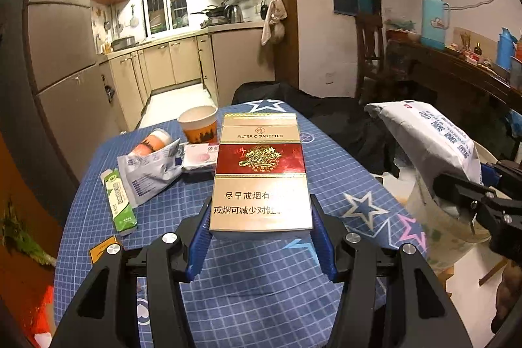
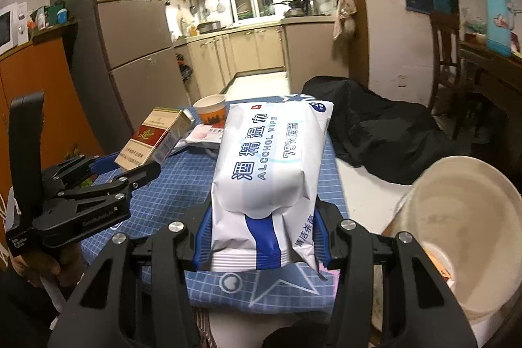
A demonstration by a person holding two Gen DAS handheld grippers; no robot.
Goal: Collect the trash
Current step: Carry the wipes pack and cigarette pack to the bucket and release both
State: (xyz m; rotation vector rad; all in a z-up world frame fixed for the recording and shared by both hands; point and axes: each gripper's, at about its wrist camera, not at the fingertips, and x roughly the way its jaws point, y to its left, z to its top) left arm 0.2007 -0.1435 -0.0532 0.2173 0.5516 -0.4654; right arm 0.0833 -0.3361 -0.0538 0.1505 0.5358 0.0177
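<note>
The left hand-held gripper [image 1: 261, 237] is clenched on a cigarette carton [image 1: 260, 172]. Its blue pads [image 1: 198, 242] press the two long sides at the near end. The carton is held above the worktop [image 1: 248, 289], w/ its long axis running straight away from the camera, flat face up, the "FILTER CIGARETTES" end pointing to the far side. From the right wrist view the same carton [image 2: 153, 139] is tilted, far end higher.

The right hand-held gripper [image 2: 261, 237] is grasping a pack of alcohol wipes [image 2: 270, 165]; the pads squeeze its near, blue-striped end. The pack's long axis also goes forward along the fingers, far end toward the kitchen, printed face up. It hangs over the right edge of the worktop, approx. above the blue check cloth.

Just right of the pack there is a pale bin [image 2: 463, 234] w/ its open mouth facing up, beside the worktop.

Still on the cloth: a paper cup [image 1: 198, 124] at the far end, a crumpled grey-white wrapper [image 1: 146, 172], a green-white sachet [image 1: 119, 201] lying w/ its long axis near-to-far, and a flat pink-white box [image 1: 200, 158] just beside the carton's left side.
</note>
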